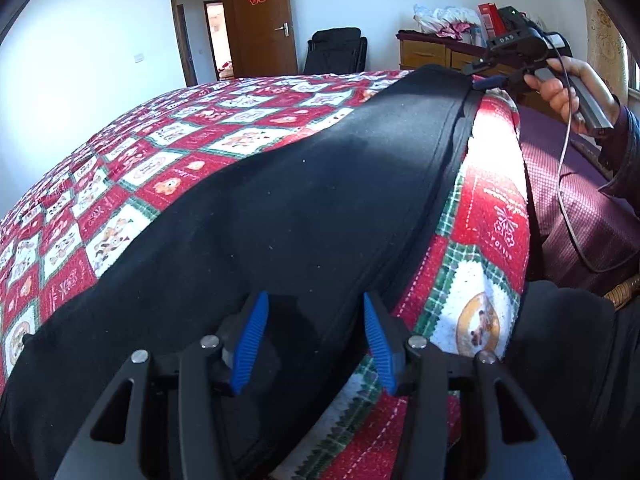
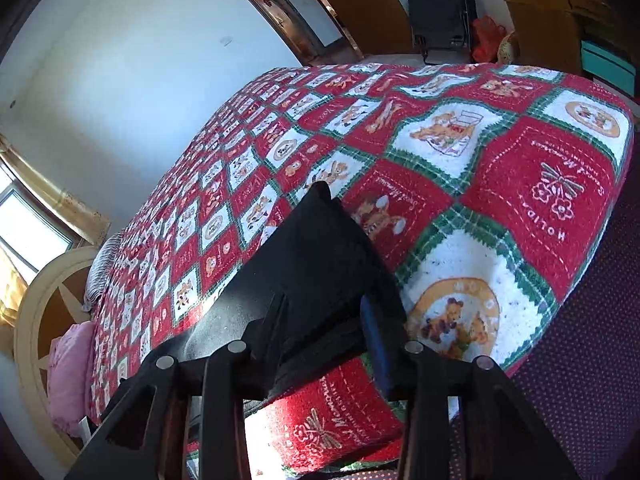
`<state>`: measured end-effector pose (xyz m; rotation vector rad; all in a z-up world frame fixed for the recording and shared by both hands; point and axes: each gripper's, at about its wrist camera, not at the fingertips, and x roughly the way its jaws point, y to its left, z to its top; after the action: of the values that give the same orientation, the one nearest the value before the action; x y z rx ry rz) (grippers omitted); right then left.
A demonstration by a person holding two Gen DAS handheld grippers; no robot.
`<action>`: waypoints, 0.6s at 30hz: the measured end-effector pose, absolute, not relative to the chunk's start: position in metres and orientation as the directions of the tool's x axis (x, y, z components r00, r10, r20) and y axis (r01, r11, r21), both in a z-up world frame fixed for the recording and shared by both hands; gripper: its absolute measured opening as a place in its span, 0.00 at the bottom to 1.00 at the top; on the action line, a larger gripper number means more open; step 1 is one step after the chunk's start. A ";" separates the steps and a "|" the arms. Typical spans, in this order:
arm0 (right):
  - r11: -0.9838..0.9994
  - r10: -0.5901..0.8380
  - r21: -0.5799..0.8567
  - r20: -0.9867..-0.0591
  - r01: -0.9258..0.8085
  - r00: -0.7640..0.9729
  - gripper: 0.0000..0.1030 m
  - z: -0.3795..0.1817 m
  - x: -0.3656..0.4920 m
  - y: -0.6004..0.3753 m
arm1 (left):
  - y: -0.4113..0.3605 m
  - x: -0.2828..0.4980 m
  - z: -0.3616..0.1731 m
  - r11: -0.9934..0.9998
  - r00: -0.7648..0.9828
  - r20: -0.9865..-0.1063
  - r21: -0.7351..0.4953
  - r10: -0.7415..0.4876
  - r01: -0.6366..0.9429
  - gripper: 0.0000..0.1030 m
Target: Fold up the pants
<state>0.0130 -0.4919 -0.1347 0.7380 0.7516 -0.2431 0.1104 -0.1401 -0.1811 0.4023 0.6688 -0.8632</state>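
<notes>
1. Black pants (image 1: 280,216) lie stretched along a bed, over a red, white and green patchwork quilt (image 1: 160,152), running from the lower left of the left wrist frame to its upper right.
2. The left tongs (image 1: 314,340) stand spread at the bottom centre of that frame, blue pads (image 1: 250,344) apart, over the near end of the pants beside the seamed edge; the pads are not closed on the cloth.
3. In the upper right of the same frame, the right tongs (image 1: 486,80), held in a hand (image 1: 560,88), meet the far end of the pants at the bed's edge.
4. In the right wrist frame, black cloth fills the space between the fingers of the right tongs (image 2: 320,320), rising to a peak mid-frame; whether they pinch it cannot be told for certain.
5. A brown door (image 1: 260,20) stands open at upper centre.
</notes>
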 end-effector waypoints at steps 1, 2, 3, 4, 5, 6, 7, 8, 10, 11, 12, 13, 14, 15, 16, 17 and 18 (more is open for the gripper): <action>0.727 0.047 0.514 -0.698 0.454 0.714 0.38 -0.134 0.013 -0.491 | -0.140 0.112 -0.181 0.598 0.462 -0.683 0.046 -0.566 0.800 0.49; 0.726 0.044 0.516 -0.696 0.456 0.717 0.38 -0.134 0.013 -0.491 | -0.139 0.113 -0.181 0.601 0.458 -0.682 0.034 -0.570 0.799 0.49; 0.721 0.047 0.524 -0.690 0.454 0.723 0.38 -0.136 0.014 -0.492 | -0.138 0.115 -0.181 0.604 0.454 -0.680 0.020 -0.576 0.797 0.49; 0.714 0.049 0.533 -0.685 0.454 0.727 0.38 -0.139 0.016 -0.494 | -0.137 0.116 -0.180 0.607 0.448 -0.678 0.003 -0.583 0.794 0.49; 0.706 0.047 0.543 -0.676 0.455 0.735 0.38 -0.141 0.018 -0.496 | -0.137 0.118 -0.180 0.610 0.443 -0.676 -0.013 -0.590 0.792 0.49; 0.697 0.048 0.560 -0.659 0.448 0.750 0.35 -0.143 0.020 -0.497 | -0.137 0.119 -0.180 0.611 0.440 -0.674 -0.021 -0.593 0.791 0.49; 0.696 0.051 0.566 -0.653 0.442 0.756 0.33 -0.145 0.024 -0.497 | -0.137 0.119 -0.179 0.613 0.444 -0.674 -0.015 -0.590 0.790 0.46; 0.695 0.053 0.569 -0.652 0.441 0.757 0.23 -0.147 0.027 -0.497 | -0.138 0.118 -0.179 0.614 0.450 -0.676 -0.004 -0.584 0.790 0.42; 0.703 0.054 0.564 -0.650 0.434 0.758 0.06 -0.149 0.030 -0.494 | -0.137 0.118 -0.178 0.614 0.451 -0.674 -0.005 -0.585 0.789 0.36; 0.718 0.051 0.553 -0.648 0.423 0.760 0.05 -0.148 0.030 -0.490 | -0.135 0.119 -0.178 0.614 0.446 -0.674 -0.013 -0.589 0.790 0.29; 0.727 0.047 0.546 -0.645 0.417 0.763 0.03 -0.146 0.029 -0.488 | -0.134 0.120 -0.178 0.614 0.446 -0.673 -0.015 -0.590 0.789 0.24; 0.733 0.038 0.541 -0.636 0.411 0.771 0.03 -0.141 0.027 -0.487 | -0.134 0.120 -0.178 0.611 0.440 -0.674 -0.020 -0.593 0.792 0.18; 0.738 0.031 0.541 -0.624 0.403 0.781 0.03 -0.136 0.024 -0.485 | -0.133 0.121 -0.177 0.609 0.437 -0.674 -0.024 -0.595 0.793 0.17; 0.744 0.021 0.538 -0.612 0.397 0.791 0.02 -0.130 0.021 -0.484 | -0.133 0.120 -0.176 0.607 0.436 -0.672 -0.024 -0.598 0.795 0.16; 0.751 0.010 0.533 -0.600 0.390 0.800 0.02 -0.123 0.018 -0.483 | -0.133 0.118 -0.174 0.599 0.434 -0.669 -0.020 -0.603 0.801 0.11; 0.760 0.002 0.528 -0.585 0.379 0.811 0.02 -0.115 0.013 -0.481 | -0.133 0.116 -0.173 0.593 0.434 -0.668 -0.014 -0.605 0.805 0.11; 0.764 -0.003 0.526 -0.576 0.373 0.818 0.02 -0.110 0.009 -0.479 | -0.134 0.114 -0.172 0.588 0.435 -0.667 -0.006 -0.605 0.809 0.11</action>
<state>0.0095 -0.4790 -0.1097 0.6779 0.5868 -0.2173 0.1136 -0.1337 -0.1716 0.3388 0.6776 -0.9008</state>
